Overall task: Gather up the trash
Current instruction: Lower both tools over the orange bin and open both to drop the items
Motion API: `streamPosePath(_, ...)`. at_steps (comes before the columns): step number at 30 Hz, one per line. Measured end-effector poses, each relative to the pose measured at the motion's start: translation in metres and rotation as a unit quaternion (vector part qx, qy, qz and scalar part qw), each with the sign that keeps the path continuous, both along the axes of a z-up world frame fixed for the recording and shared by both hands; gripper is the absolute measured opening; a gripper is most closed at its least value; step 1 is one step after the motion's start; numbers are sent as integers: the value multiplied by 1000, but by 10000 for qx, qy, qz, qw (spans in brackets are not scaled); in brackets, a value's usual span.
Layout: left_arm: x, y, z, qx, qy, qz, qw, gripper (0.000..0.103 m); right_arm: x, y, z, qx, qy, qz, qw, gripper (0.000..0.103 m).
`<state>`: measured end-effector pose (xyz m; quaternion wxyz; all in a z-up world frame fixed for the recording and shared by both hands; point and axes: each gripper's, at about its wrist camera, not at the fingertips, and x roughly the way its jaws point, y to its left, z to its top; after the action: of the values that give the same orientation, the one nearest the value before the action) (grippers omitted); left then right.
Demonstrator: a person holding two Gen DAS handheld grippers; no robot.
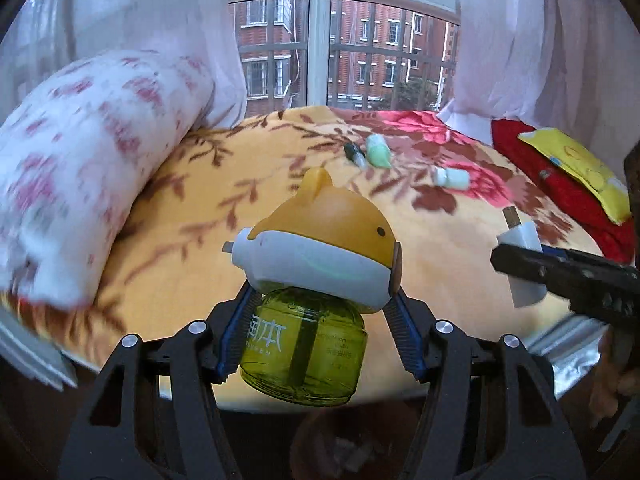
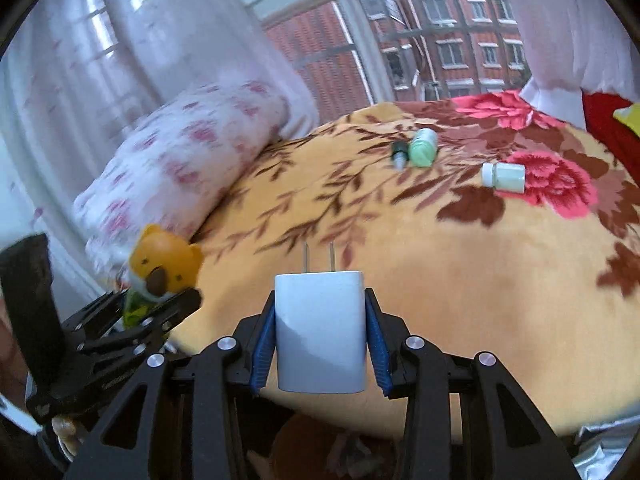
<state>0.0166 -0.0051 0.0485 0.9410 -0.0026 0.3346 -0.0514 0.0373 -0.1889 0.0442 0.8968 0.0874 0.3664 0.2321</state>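
Two tools are each carrying a piece of trash above the near edge of a bed covered by a yellow floral fleece blanket [image 2: 460,280]. Nearest, the left tool [image 1: 320,320] pinches a mosquito-repellent heater with an orange bear-shaped plastic cap over a green translucent liquid bottle [image 1: 316,292]; its blue ribbed pads [image 1: 236,336] press the bottle's shoulders just under the white body. The bottle looks rigid, smooth and somewhat slippery, and the cap makes it top-heavy, so a grip on the bottle's waist seems safest. Beside it, the right tool [image 2: 320,332] clamps a white rectangular plastic plug-in charger [image 2: 320,328] by its flat sides, prongs pointing away. The charger appears light, stiff and easy to hold squarely.

Farther off, three small items lie on the blanket, well apart from both tools: a dark green dropper bottle [image 2: 399,154], a pale green capped tube [image 2: 424,147] just beside it, and a small white-capped pale green jar [image 2: 503,176] to the right. All look light and likely to roll; taking them across their middles should work. A white pillow with pink flowers [image 1: 92,168] lies at the left, with a window behind.
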Motion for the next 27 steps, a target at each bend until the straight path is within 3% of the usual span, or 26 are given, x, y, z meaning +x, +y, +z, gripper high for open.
streamPosePath(4,-47,0,-25,-106,164,6,9998,60,-63,6,-23,-162,-14,-2,9999,40)
streamPosePath(9,-71,-3,-76,-83,637,-126,9979,60,-99,12,-77,-269,407,-48,9988,40)
streamPosePath(13,-71,-1,-116,-110,1163,-141,9930,60,-100,16,-123,-280,975,-78,9948,40)
streamPosePath(17,-62,-2,-148,-26,1589,-124,9872,60,-93,22,-144,-341,1301,-2,9909,40)
streamPosePath(27,-48,-12,-176,232,1836,-157,9826,60,-82,27,-180,-451,1852,-30,9817,40)
